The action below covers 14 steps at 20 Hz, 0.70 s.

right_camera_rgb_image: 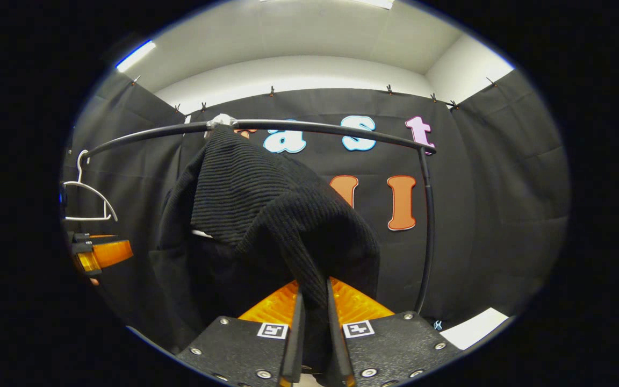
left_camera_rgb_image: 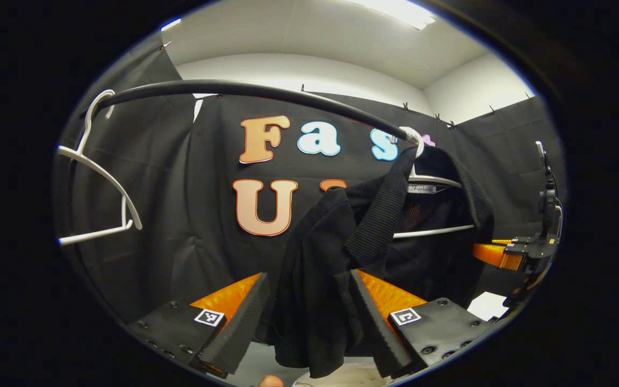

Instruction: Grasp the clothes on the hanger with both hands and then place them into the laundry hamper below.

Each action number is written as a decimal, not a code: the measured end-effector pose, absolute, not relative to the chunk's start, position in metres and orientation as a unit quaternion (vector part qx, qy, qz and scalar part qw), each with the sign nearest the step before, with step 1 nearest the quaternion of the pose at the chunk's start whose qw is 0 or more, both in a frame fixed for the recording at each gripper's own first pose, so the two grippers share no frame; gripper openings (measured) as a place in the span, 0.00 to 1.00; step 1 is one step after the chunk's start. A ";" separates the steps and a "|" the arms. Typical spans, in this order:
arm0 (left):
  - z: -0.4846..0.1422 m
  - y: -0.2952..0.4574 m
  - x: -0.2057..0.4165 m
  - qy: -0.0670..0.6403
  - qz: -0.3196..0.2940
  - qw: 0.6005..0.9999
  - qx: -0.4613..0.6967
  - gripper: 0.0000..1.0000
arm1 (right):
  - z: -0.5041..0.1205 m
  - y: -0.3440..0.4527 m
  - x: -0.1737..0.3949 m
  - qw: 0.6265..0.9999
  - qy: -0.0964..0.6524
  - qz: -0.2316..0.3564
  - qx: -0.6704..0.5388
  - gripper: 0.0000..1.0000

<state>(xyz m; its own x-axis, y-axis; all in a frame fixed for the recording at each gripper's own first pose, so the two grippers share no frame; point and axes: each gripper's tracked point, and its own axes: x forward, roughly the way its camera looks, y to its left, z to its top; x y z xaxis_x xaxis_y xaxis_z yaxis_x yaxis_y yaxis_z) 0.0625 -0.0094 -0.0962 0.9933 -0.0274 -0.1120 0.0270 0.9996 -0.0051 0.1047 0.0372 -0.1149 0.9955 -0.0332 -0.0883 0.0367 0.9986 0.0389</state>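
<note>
Right gripper [right_camera_rgb_image: 314, 322]: clamped on black garment [right_camera_rgb_image: 266, 215] below the rail [right_camera_rgb_image: 309, 127].
Left gripper [left_camera_rgb_image: 309, 317]: spread around its hem.
Handling: looked soft, light; gather folds.

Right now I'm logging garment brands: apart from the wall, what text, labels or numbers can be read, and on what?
Neck label inside the black garment: too small and blurred to read.
Square markers on the left claw and right claw: patterns, no words.
</note>
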 end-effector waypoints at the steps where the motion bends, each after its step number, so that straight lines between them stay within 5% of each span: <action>1: -0.100 -0.014 0.064 0.057 -0.016 0.998 -0.001 0.99 | -0.114 0.038 0.104 0.999 0.044 -0.017 0.021 0.20; 5: -0.111 -0.036 0.071 0.062 -0.036 0.997 -0.002 0.96 | -0.107 0.037 0.097 0.999 0.042 -0.011 0.024 0.11; 6: -0.114 -0.041 0.074 0.063 -0.040 0.997 -0.001 0.96 | -0.105 0.037 0.096 0.999 0.040 -0.009 0.023 0.00; 8: -0.122 -0.052 0.081 0.068 -0.047 0.997 0.002 0.99 | -0.104 0.037 0.091 0.999 0.041 -0.005 0.022 0.11; 10: -0.132 -0.060 0.088 0.079 -0.047 0.996 0.007 0.99 | -0.100 0.038 0.089 0.999 0.041 0.001 0.023 0.03; 14: -0.143 -0.061 0.104 0.090 -0.037 0.995 0.016 0.96 | -0.097 0.034 0.086 0.999 0.042 0.010 0.032 0.02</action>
<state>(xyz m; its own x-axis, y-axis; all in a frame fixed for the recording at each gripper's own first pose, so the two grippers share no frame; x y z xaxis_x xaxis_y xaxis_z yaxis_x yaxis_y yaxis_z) 0.1036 -0.0613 -0.1434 0.9811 -0.0701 -0.1802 0.0758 0.9968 0.0245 0.0857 0.0344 -0.0971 0.9962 0.0232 -0.0841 -0.0177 0.9977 0.0654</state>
